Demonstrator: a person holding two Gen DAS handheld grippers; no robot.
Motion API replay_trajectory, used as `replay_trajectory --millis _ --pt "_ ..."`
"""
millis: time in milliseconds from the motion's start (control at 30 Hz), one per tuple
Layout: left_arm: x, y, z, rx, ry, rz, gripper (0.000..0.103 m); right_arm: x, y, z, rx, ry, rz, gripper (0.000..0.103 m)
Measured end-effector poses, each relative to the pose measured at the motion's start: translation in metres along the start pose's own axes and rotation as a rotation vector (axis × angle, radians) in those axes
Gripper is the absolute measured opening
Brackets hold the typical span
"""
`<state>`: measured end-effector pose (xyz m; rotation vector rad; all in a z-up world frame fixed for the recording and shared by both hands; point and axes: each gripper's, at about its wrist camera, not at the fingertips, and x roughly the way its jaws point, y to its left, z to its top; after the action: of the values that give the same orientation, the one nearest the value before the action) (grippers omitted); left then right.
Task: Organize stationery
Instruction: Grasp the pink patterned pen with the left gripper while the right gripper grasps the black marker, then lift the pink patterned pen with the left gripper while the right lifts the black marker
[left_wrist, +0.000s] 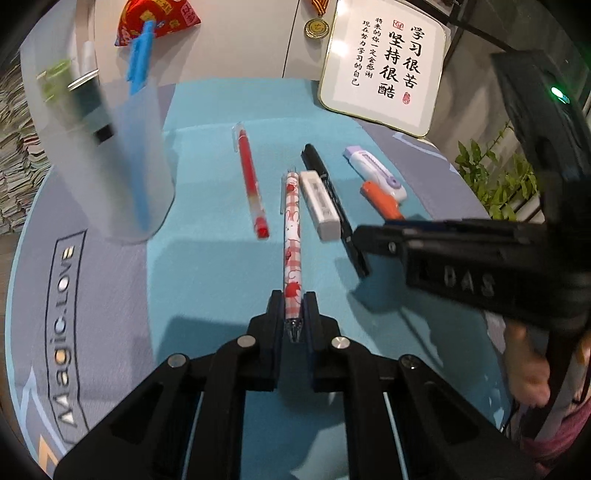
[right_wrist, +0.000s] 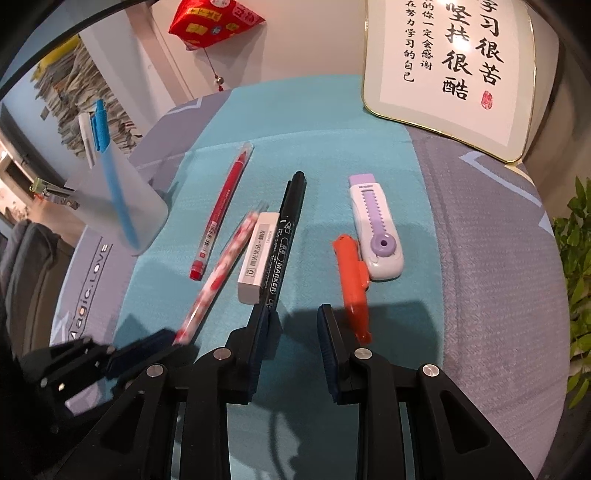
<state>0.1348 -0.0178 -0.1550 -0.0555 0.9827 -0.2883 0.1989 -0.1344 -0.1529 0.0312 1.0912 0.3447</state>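
A: What has the left gripper (left_wrist: 292, 301) got?

B: It is clenched on the patterned pen (left_wrist: 291, 236), near its clear tip. The rest of the pen lies out ahead on the teal cloth (left_wrist: 207, 288) that covers the table.

A: And the right gripper (right_wrist: 291, 314)?

B: Its fingers stand apart with nothing between them (bare cloth shows in the gap). It hangs over the near end of the black marker (right_wrist: 286, 236).

A: Where is the other stationery?

B: The white eraser (right_wrist: 256, 256) lies touching the marker's left side, and the red pen (right_wrist: 218, 218) is further left. The orange pen (right_wrist: 352, 284) lies just beside the purple and white cutter (right_wrist: 375, 229). A frosted cup (right_wrist: 122, 199) at the cloth's left edge holds a blue pen (right_wrist: 110, 177).
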Motion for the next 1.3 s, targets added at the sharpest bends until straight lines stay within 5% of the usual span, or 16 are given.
replay_trajectory --millis 300,367,533,967,1067,1167,1200,1233,1300 --pt "-0.014 0.007 -0.018 -0.017 -0.011 0.000 0.008 0.003 0.013 -0.005 -0.030 -0.004 -0.047 0.028" --pt "-0.015 0.007 -0.021 -0.017 -0.010 -0.002 0.008 0.003 0.012 -0.006 -0.038 0.008 -0.066 0.010" --pt "-0.017 0.006 -0.025 -0.011 -0.006 0.003 0.008 -0.011 0.005 -0.018 -0.046 0.018 -0.063 0.009" --pt "-0.037 0.007 -0.060 0.041 0.026 0.022 0.008 -0.065 -0.025 -0.116 -0.159 0.134 -0.041 0.009" --pt "-0.040 0.000 -0.066 0.061 0.035 0.019 0.009 -0.069 -0.023 -0.124 -0.174 0.103 -0.046 0.009" --pt "-0.041 -0.001 -0.062 0.049 0.025 0.017 0.010 -0.074 -0.019 -0.113 -0.190 0.040 -0.105 0.018" --pt "-0.042 -0.001 -0.059 0.040 0.020 0.014 0.011 -0.076 -0.018 -0.109 -0.190 0.014 -0.117 0.030" --pt "-0.043 0.000 -0.056 0.034 0.014 0.010 0.018 -0.076 -0.017 -0.105 -0.186 -0.003 -0.122 0.044" --pt "-0.044 -0.001 -0.048 0.030 -0.007 0.021 0.031 -0.077 -0.016 -0.094 -0.176 -0.044 -0.117 0.048"
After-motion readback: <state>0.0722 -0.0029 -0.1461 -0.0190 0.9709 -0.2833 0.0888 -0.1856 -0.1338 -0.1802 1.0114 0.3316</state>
